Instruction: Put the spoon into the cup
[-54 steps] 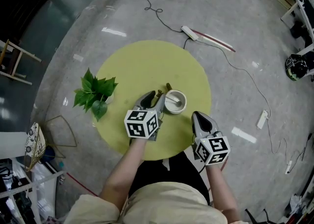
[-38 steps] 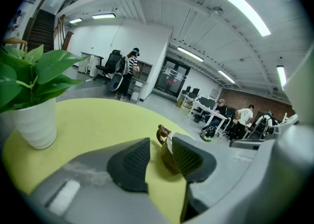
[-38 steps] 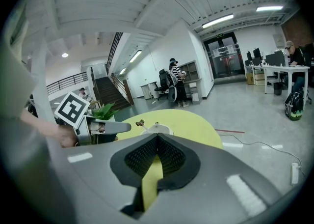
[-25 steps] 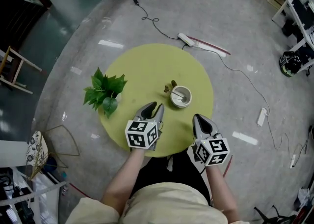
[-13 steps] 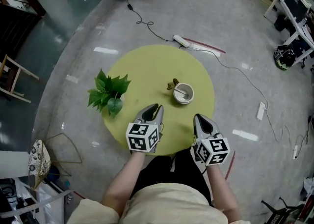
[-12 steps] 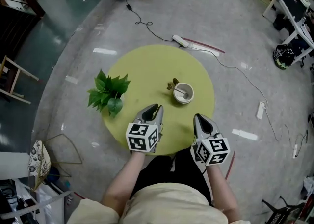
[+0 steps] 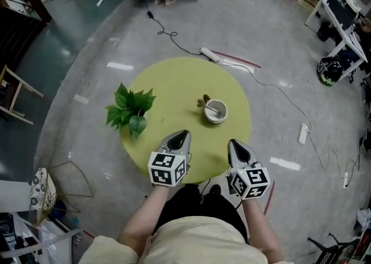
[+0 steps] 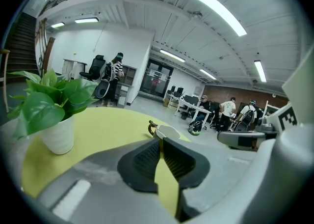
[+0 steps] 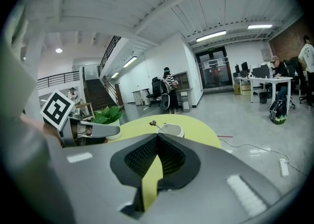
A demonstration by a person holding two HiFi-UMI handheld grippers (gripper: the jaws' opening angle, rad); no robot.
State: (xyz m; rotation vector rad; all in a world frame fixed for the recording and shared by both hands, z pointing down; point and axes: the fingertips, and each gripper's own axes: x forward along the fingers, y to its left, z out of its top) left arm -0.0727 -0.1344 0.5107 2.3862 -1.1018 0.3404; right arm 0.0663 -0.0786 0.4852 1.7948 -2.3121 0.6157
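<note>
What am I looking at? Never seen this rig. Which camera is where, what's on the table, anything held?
No robot: a person holds a two-jaw gripper in each hand, and the marker cubes are part of them. The head view looks down from a camera on the person's head. Each gripper view comes from a camera riding on that gripper, looking along its jaws. On the round yellow-green table stand a potted plant and a white cup, with the spoon already in it, handle sticking out. The left gripper and right gripper are over the table's near edge, both empty: the left jaws have just been closing on nothing, and the right jaws are together.
</note>
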